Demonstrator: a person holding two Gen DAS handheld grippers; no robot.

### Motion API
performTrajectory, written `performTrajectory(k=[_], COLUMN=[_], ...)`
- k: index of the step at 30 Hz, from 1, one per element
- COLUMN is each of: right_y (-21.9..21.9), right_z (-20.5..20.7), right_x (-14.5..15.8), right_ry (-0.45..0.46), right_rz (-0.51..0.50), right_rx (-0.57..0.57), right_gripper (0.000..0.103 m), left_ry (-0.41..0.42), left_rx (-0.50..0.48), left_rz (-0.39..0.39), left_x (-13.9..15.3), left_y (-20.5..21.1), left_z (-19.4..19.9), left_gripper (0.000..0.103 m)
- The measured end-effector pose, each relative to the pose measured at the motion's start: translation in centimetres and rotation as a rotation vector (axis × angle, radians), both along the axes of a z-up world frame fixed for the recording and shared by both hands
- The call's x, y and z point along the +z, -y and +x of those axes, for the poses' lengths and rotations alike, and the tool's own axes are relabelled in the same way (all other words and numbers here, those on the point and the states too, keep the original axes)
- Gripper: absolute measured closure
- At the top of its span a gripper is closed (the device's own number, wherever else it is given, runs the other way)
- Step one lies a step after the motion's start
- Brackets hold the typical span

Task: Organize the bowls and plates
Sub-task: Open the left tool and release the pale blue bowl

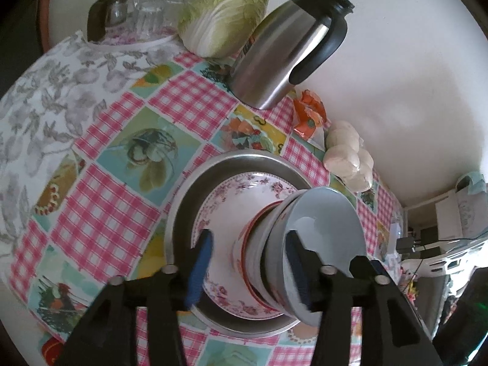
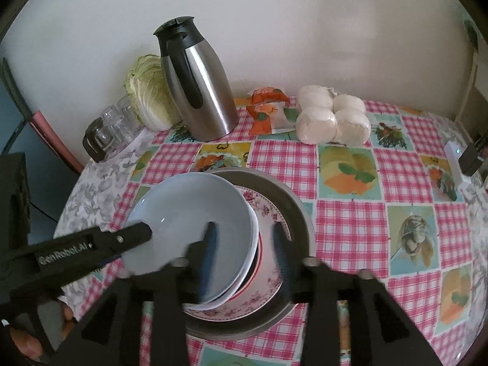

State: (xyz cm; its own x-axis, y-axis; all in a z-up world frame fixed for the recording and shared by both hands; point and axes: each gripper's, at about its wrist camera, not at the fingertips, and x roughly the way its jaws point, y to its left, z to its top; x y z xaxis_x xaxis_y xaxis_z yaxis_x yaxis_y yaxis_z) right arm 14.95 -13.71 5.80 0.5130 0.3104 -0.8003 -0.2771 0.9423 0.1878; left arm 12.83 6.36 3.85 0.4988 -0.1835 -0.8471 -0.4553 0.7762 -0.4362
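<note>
A: Left gripper (image 1: 248, 262) jaws parted, straddling the bowl stack; the pad inside the top pale blue bowl (image 1: 323, 238) looks clear of the rim, so no grip. Right gripper (image 2: 244, 253) jaws also parted over that bowl's opposite rim; the blur makes contact hard to judge.

B: Where's the stack?

A: Blue bowl on nested white and red-rimmed bowls, on a floral plate (image 1: 225, 210), inside a metal tray (image 1: 183, 213) on the table (image 1: 116, 201).

B: Looks like a release. Advice?

A: Top bowl sits tilted. Back both grippers straight off and don't snag the rim.

B: Behind?

A: Thermal carafe (image 2: 198, 82), cabbage (image 2: 149, 94), glasses (image 2: 116, 122), bagged buns (image 2: 332, 119) by the wall. All well apart.
</note>
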Motion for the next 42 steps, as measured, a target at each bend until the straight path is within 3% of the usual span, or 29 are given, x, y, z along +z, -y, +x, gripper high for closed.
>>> performTrajectory(k=[5,8,10,15,19,32,42], right_y=[-0.1,-0.2,-0.1,0.4,1.0,2.5,3.5], right_z=[-0.5,-0.8,-1.0,-1.7,-2.2,-3.0,-4.3], right_x=[0.4,0.5,0.6,0.8,0.7,0.5,0.5], right_ry=[0.030,0.044,0.051,0.059,0.065,0.058,0.064], right_rz=[-0.031,-0.047,-0.052,-0.037,-0.008,0.022,0.010], right_rx=[0.009,0.021,0.020,0.007,-0.015,-0.066,-0.095], right_gripper=[0.036,0.032,0.032,0.031,0.020,0.019,0.019], left_ry=[0.005,0.017,0.027,0.049,0.058,0.073,0.086], left_rx=[0.007,0.012,0.008,0.013,0.023,0.031,-0.016], left_rz=[0.050,0.071,0.092,0.174,0.247,0.327,0.387], left_x=[0.9,1.3,1.6,2.2,2.4,2.5,2.3], left_y=[-0.3,-0.3,-0.4,-0.2,0.0,0.7,2.3], left_z=[-0.5,-0.8,-1.0,-1.9,-2.7,-4.4,-5.6], left_gripper=[0.033,0.028,0.017,0.000,0.000,0.000,0.000])
